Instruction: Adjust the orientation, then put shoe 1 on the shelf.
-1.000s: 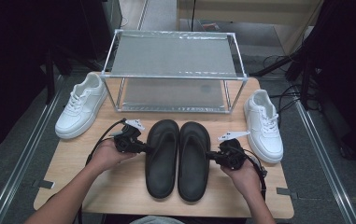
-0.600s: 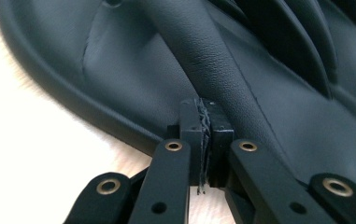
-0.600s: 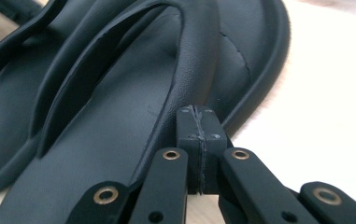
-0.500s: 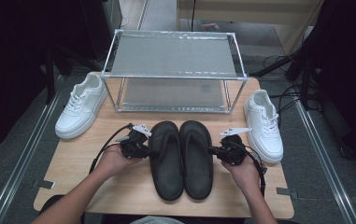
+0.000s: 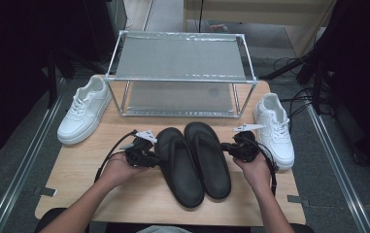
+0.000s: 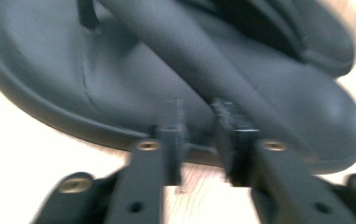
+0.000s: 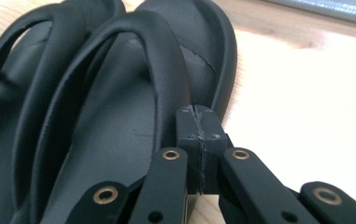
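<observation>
Two black flip-flop sandals lie side by side mid-table, the left sandal (image 5: 177,165) and the right sandal (image 5: 210,155). My left gripper (image 5: 148,158) sits at the left sandal's outer rim. Its jaws have just been opening, and in the left gripper view (image 6: 199,135) the pads stand apart with the sandal's rim (image 6: 119,79) just beyond the gap, not pinched. My right gripper (image 5: 231,148) is at the right sandal's outer edge. In the right gripper view its pads (image 7: 197,119) meet with nothing between them, beside the sandal's strap (image 7: 161,70).
A metal-framed two-level rack (image 5: 182,53) stands at the back of the wooden table (image 5: 124,204). One white sneaker (image 5: 83,114) lies at the left and another white sneaker (image 5: 275,128) at the right, close to my right hand.
The sandal pair has shifted a little and now lies askew, toes angled to the left. The right hand has moved along with it. The left hand has barely moved.
</observation>
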{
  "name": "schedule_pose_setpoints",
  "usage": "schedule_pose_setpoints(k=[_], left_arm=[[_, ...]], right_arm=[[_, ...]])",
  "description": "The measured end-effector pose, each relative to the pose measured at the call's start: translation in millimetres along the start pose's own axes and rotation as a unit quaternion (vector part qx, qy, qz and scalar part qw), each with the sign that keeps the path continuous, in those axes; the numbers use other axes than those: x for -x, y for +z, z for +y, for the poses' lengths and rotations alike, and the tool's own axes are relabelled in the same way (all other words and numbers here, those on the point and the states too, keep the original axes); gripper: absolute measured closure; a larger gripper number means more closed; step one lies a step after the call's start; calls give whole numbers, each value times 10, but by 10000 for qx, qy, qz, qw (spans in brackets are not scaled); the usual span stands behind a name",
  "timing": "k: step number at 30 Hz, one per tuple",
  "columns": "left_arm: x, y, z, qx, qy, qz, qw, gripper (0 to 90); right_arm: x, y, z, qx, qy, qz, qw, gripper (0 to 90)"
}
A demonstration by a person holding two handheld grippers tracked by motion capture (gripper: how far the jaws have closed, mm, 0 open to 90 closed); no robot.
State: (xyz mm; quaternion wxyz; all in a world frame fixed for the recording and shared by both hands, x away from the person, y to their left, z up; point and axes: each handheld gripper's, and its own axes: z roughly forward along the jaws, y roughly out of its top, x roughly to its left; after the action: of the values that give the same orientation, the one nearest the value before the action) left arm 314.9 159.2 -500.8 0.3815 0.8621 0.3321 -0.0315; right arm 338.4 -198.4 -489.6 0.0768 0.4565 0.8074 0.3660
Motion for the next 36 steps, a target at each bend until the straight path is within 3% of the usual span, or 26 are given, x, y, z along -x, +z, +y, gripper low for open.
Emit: schedule_pose_setpoints(k=[3,8,11,15,21,28,36], left_arm=[[-12,-168,-37,327,53,128,9994,622],[-47,-318,-120,367,120,451,9982,526],[-80,-365,-154,352,-49,491,9982,464],[-90,-414,-194,364,-104,526,9979,435],[-97,-465,-245,338,-156,529,9979,422],[-99,-509,-272,374,-191,584,9974,417],[-120,-500,-258,368,-165,547,9977,412]], right_arm=[[-26,-105,26,271,25,81,9996,885],[-174,-190,42,535,-171,291,9980,818],[-296,-173,38,611,-272,464,9967,754],[-445,-95,38,683,-471,609,9947,662],[-581,20,32,606,-515,713,9943,598],[-642,62,14,588,-543,760,9939,541],[-702,112,-6,491,-551,798,9941,545]])
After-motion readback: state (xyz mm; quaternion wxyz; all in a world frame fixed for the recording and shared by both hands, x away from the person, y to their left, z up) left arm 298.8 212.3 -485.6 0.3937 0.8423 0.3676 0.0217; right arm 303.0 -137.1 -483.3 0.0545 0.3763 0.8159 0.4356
